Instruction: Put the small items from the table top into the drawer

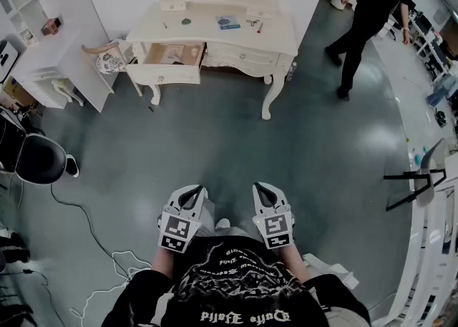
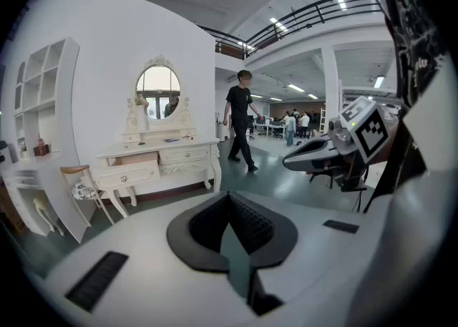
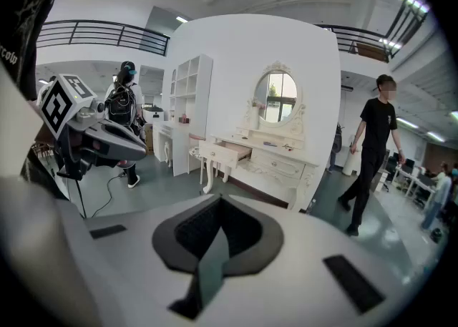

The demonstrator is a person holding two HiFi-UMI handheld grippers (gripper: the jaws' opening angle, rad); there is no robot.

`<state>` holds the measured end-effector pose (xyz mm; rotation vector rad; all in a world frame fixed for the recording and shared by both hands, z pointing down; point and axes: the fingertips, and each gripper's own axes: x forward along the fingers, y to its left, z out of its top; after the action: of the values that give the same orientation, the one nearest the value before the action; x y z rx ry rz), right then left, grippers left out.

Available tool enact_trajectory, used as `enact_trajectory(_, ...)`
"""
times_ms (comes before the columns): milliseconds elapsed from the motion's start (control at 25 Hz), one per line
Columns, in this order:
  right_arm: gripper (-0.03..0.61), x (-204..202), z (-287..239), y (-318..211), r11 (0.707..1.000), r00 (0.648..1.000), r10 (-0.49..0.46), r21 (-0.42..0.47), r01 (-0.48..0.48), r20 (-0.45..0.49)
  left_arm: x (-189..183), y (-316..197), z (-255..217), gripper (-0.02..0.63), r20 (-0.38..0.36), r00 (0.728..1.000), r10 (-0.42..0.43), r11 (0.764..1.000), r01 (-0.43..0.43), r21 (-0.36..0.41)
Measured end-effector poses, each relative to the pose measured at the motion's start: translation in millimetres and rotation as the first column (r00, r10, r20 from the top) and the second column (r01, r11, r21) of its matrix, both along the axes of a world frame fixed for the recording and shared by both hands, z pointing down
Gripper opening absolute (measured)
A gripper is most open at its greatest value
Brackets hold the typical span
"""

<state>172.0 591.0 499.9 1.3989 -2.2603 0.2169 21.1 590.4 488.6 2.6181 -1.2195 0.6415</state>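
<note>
A cream dressing table (image 1: pixel 279 38) stands across the floor, far ahead of me. Its left drawer (image 1: pixel 168 57) is pulled open. On the top lie small items: a green piece (image 1: pixel 186 22), a blue booklet (image 1: pixel 228 23), scissors (image 1: pixel 252 23) and a red thing (image 1: pixel 259 28). My left gripper (image 1: pixel 187 193) and right gripper (image 1: pixel 266 191) are held close to my body, both shut and empty. The left gripper view looks over the shut left gripper (image 2: pixel 229 197) at the table (image 2: pixel 161 157). The right gripper view looks over the shut right gripper (image 3: pixel 219 200) at the open drawer (image 3: pixel 222 152).
A person in black (image 1: pixel 372 11) walks at the far right. A stool (image 1: pixel 107 57) and a white desk (image 1: pixel 43 68) stand left of the table. A black chair (image 1: pixel 36 157) and cables (image 1: pixel 93 240) are at my left, a black rack (image 1: pixel 418 175) at my right.
</note>
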Motion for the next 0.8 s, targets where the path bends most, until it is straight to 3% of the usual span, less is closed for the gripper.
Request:
enact_trajectory(320, 0.009, 3, -7, -16, 1.000, 1.000, 0.005, 0.019, -0.006, 0.026, -2, -18, 4, 0.015, -0.006, 1.000, -0.015, 1.000, 0.015, -0.009)
enact_trajectory(800, 0.009, 2, 3, -60, 0.999, 0.999, 0.046, -0.029, -0.046, 0.017, -16, -75, 14, 0.015, -0.021, 1.000, -0.020, 0.999, 0.019, -0.046)
